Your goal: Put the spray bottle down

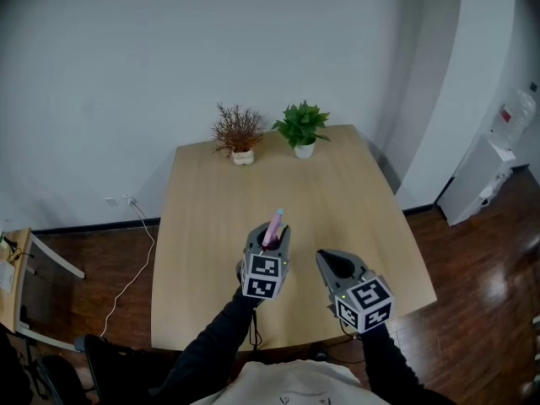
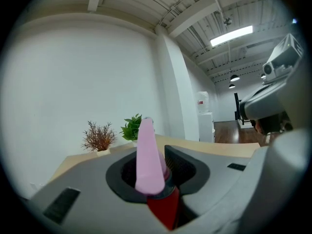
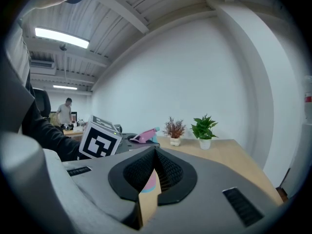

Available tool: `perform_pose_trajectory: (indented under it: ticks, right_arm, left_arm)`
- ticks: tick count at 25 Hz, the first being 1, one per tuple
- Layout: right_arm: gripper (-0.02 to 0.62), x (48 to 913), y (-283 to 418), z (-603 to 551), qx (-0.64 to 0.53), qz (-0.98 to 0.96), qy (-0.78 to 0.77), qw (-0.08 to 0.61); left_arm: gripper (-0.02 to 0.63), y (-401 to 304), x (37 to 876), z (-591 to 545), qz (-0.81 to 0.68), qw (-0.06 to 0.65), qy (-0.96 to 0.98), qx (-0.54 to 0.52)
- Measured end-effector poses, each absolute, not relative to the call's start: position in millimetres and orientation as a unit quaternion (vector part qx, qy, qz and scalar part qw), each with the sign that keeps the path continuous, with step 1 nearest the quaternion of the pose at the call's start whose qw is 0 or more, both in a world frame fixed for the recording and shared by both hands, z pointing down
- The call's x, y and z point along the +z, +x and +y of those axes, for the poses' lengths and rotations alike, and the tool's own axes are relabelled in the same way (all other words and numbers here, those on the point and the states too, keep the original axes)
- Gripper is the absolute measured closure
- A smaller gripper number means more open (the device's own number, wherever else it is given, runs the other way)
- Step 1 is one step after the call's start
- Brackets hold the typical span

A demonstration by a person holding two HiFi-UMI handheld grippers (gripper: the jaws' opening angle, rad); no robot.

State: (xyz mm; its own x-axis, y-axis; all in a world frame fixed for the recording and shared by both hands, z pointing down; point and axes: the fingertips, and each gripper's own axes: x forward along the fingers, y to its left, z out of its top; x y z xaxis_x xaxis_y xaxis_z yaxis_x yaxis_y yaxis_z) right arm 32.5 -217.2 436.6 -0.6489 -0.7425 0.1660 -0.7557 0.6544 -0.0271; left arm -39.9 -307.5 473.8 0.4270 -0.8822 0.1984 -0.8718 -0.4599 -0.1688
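The pink-topped plastic spray bottle [image 2: 147, 155] is clamped between the partly spread jaws of the left gripper [image 1: 270, 231]. Its pink top projects past the jaw tips towards 12 o'clock and its red part is seated deeper in the gap, over the light wooden table [image 1: 202, 226]. At 4 o'clock of it, the right gripper [image 3: 155, 149] is seen with jaws brought together at the tips, nothing gripped.

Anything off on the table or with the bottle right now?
Nothing stands out. The brown dried plant and green leafy plant stand upright at the far edge of the light wooden table, no spill; the pink spray bottle sits gripped in the left claw.
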Motion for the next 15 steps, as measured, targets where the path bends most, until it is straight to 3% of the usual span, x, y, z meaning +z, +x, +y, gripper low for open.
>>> perform_pose_trajectory:
  ticks: [15]
  right_arm:
    - [0.621,450,46,-224,0.055,-0.901,0.421,0.091]
  left_arm:
    - [0.485,-15,542,-324,0.523,0.026,-0.837,-0.157]
